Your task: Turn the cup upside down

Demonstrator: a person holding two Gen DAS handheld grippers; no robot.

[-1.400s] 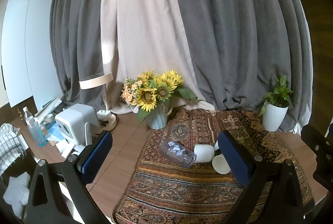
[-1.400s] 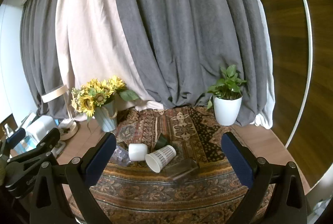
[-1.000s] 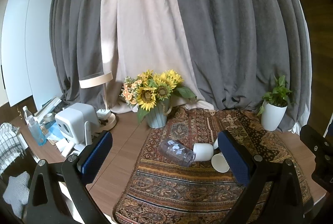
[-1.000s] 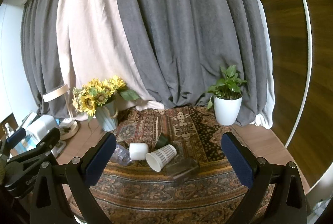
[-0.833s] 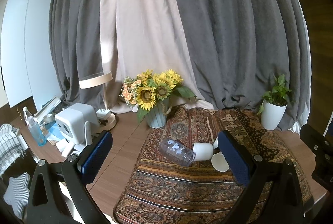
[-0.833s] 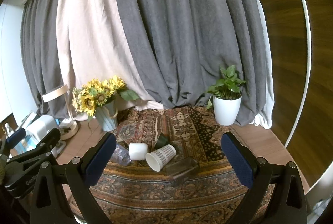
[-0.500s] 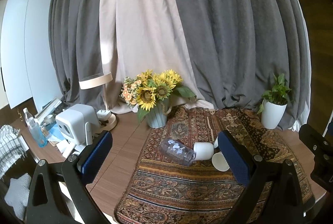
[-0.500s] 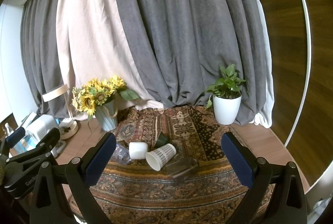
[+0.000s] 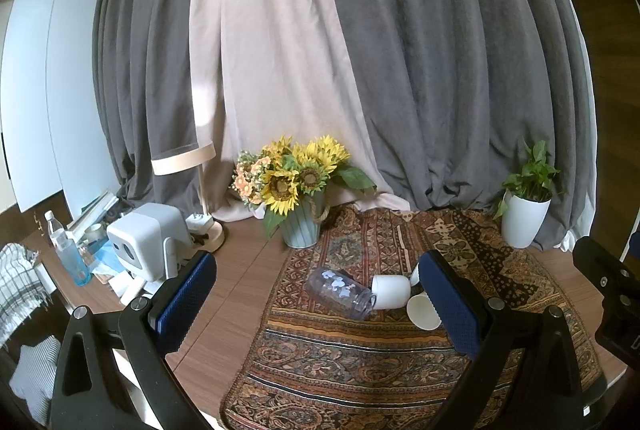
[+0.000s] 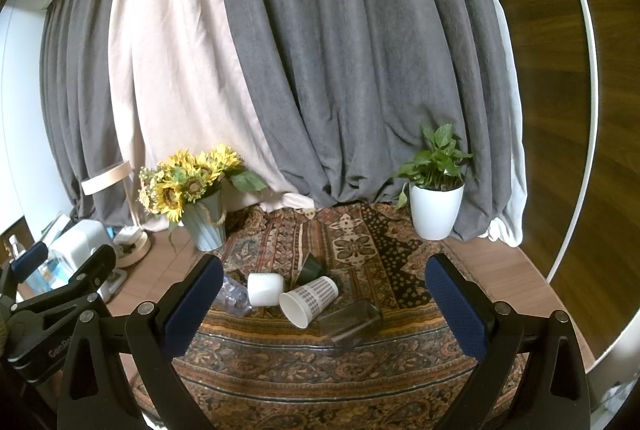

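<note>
Several cups lie on their sides on a patterned rug (image 10: 360, 362): a clear printed plastic cup (image 9: 340, 292), a white cup (image 10: 265, 289), a checked paper cup (image 10: 310, 300), a dark green cup (image 10: 310, 267) and a clear dark tumbler (image 10: 350, 322). The white cup (image 9: 390, 292) and the paper cup's mouth (image 9: 422, 312) also show in the left wrist view. My left gripper (image 9: 320, 306) is open and empty, held above the rug's near side. My right gripper (image 10: 324, 306) is open and empty, well short of the cups.
A vase of sunflowers (image 9: 300, 198) stands at the rug's back left, a white potted plant (image 10: 434, 198) at the back right. A desk lamp (image 9: 188, 186), a white device (image 9: 144, 238) and a water bottle (image 9: 66, 250) crowd the left. Curtains hang behind.
Both grippers have drifted very slightly; the cups have not moved and both grippers stay open.
</note>
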